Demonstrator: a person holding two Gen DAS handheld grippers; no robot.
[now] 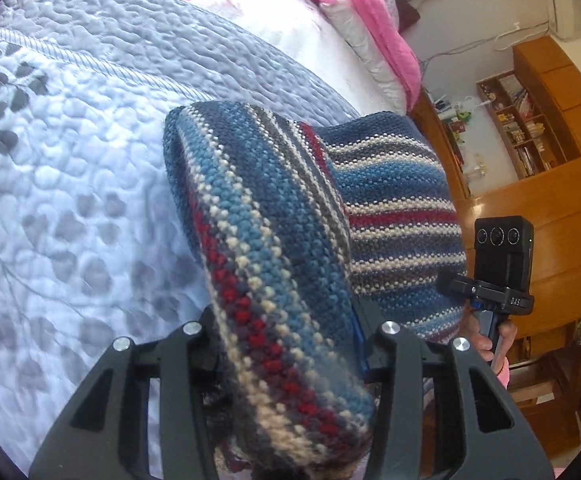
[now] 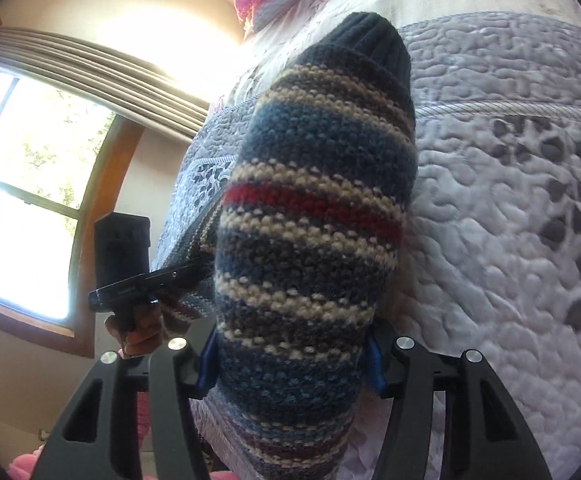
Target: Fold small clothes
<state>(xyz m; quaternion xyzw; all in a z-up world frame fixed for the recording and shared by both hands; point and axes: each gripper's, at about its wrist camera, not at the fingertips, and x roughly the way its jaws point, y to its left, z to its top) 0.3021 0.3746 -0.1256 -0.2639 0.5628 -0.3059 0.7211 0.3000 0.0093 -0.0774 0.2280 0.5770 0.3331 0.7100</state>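
The left tool [image 1: 290, 344] is clenched on a bunched edge of the striped knit sweater [image 1: 394, 216]; the right tool [image 2: 290, 356] grips another part of it, just below a sleeve with a dark ribbed cuff [image 2: 366, 48]; the sweater hangs lifted above the quilted bed cover [image 1: 70, 152]. To fold well, I judge both grips should hold level and taut, lowering the sweater flat onto the cover, pink pillow [image 1: 374, 28] beyond.

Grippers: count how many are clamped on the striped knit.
2. The left gripper pinches one bunched end of the striped knit; the right gripper pinches the other, above the quilt. None appears hidden.
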